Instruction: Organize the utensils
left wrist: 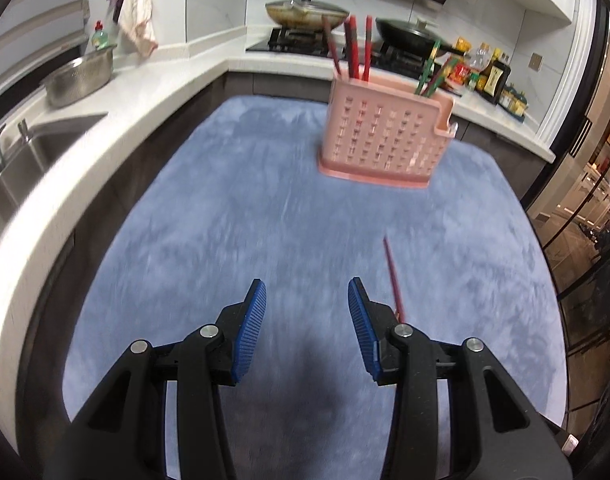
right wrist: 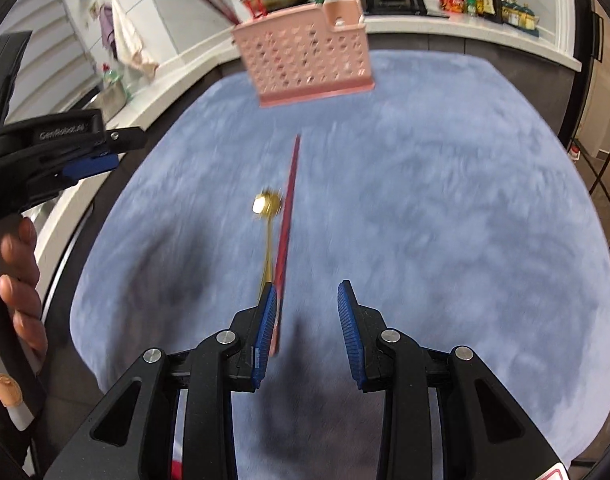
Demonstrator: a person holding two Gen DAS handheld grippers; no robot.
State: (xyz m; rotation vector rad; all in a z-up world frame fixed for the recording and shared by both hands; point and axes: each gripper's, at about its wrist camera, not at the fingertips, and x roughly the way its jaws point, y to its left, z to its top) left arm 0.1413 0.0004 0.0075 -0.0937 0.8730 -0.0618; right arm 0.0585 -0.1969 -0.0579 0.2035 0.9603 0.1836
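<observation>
A pink perforated utensil basket [left wrist: 381,132] stands at the far side of the blue mat [left wrist: 265,220], holding several red and green chopsticks [left wrist: 355,46]. It also shows in the right wrist view [right wrist: 309,56]. A red chopstick [right wrist: 287,220] and a gold spoon [right wrist: 267,216] lie on the mat, just ahead of my right gripper [right wrist: 305,296], by its left finger. The right gripper is open and empty. My left gripper [left wrist: 307,292] is open and empty above the mat; the red chopstick [left wrist: 394,276] lies just right of it.
A white L-shaped counter [left wrist: 105,128] surrounds the mat, with a sink [left wrist: 33,156] and steel colander [left wrist: 79,76] at left, a stove with two pans [left wrist: 305,12] at the back, sauce bottles [left wrist: 493,74] at right. The left gripper shows at left in the right wrist view [right wrist: 89,160].
</observation>
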